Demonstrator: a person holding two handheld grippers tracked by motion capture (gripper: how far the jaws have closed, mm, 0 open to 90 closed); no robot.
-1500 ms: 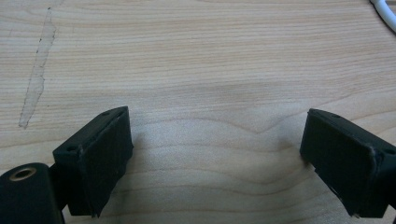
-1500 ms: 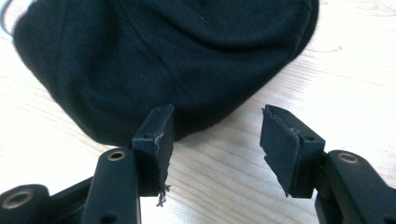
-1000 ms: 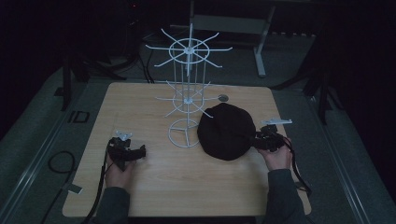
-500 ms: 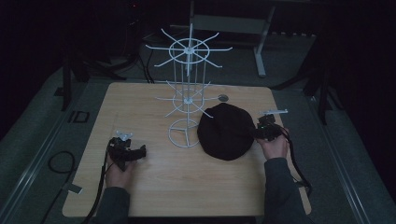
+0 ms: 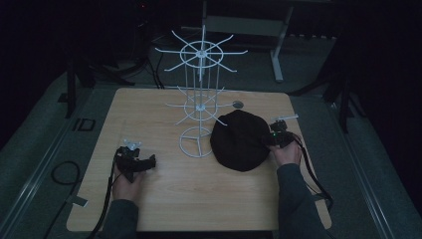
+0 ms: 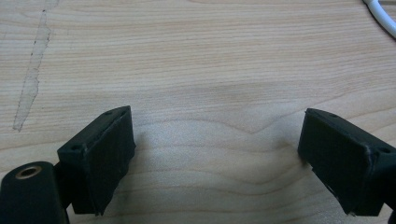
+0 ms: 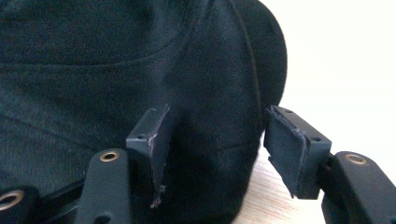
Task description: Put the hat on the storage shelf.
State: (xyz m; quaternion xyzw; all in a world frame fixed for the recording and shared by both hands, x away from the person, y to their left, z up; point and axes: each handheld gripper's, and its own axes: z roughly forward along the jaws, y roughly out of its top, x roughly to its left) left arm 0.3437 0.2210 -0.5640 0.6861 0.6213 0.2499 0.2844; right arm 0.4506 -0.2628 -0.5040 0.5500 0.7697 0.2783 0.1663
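Right gripper view: the black fabric cap's [image 7: 140,60] edge is being straddled by the right tool [image 7: 219,144], jaws standing wide.

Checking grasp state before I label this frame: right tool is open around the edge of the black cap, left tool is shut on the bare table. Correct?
Not quite. The left tool is open, not shut: the left gripper view shows its jaws wide apart over the bare table, holding nothing. The rest stands: in the right gripper view the right tool is open, its jaws either side of the edge of the black cap.
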